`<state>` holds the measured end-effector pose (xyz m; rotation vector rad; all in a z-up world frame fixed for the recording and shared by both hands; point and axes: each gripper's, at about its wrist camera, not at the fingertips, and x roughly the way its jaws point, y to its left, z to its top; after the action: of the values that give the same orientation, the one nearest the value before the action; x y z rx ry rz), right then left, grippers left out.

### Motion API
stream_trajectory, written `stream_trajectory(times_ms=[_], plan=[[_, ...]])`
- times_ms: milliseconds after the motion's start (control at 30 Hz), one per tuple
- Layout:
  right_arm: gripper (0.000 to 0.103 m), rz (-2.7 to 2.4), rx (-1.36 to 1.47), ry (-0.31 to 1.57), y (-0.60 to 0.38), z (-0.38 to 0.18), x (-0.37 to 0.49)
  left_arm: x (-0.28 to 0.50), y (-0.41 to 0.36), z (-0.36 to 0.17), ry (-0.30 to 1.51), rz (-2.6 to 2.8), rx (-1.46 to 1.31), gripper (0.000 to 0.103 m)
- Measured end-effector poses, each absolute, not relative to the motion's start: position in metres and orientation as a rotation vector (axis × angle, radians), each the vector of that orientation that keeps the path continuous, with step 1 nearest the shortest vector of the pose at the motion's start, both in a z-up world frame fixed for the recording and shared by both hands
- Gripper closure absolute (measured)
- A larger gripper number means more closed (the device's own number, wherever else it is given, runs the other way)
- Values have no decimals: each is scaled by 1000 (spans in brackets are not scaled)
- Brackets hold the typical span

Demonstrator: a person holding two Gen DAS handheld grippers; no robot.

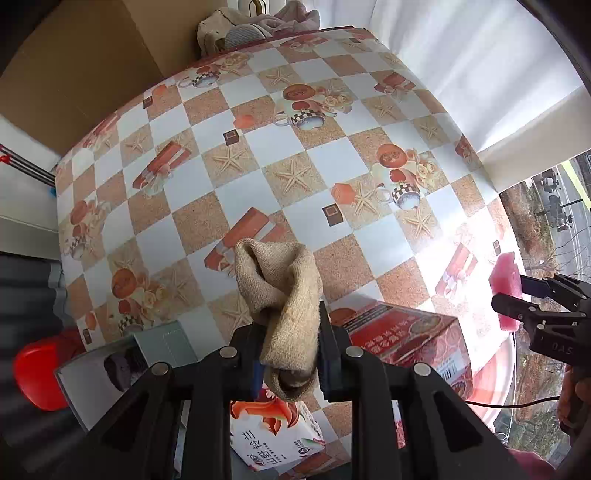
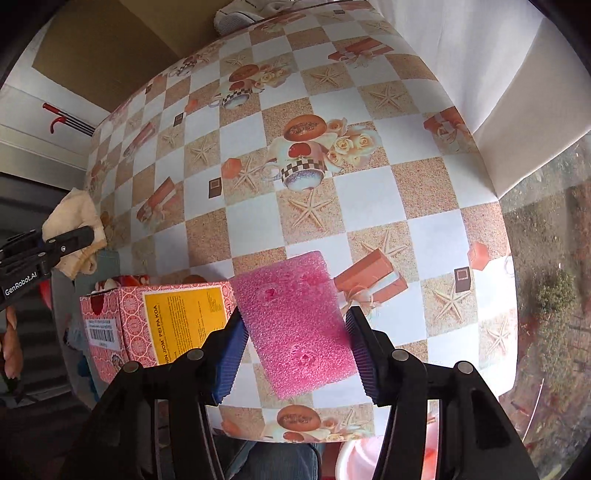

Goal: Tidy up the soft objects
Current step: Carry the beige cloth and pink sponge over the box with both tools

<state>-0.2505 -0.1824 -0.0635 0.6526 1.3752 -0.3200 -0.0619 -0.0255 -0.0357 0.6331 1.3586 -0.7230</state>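
My left gripper (image 1: 290,325) is shut on a beige knitted sock (image 1: 280,295) and holds it above the near part of the checkered table (image 1: 332,158). My right gripper (image 2: 295,332) is shut on a pink foam sponge (image 2: 295,325), held above the table's near edge. In the left wrist view the right gripper (image 1: 517,295) shows at the far right with the pink sponge (image 1: 504,273). In the right wrist view the left gripper (image 2: 70,240) shows at the far left with the sock (image 2: 74,221).
A red patterned carton (image 1: 406,336) (image 2: 155,321) lies near the table's front edge. A white tissue pack (image 1: 273,439) and a grey box (image 1: 162,347) lie beside it. Cloth items and a shoe (image 1: 243,29) lie beyond the far edge. A pink basin (image 2: 362,458) sits below the front edge.
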Motion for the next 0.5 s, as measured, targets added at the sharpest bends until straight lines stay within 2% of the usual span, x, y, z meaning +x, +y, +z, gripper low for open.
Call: stream_trajectory(times_ms=[267,500], plan=[[47,-170,599,1500,-91,-53,-279,-111,70,-29,1372,-663,541,78],[47,70,349,1488,-7,-13,-240,-105,133,-15,1328,-552,430,78]])
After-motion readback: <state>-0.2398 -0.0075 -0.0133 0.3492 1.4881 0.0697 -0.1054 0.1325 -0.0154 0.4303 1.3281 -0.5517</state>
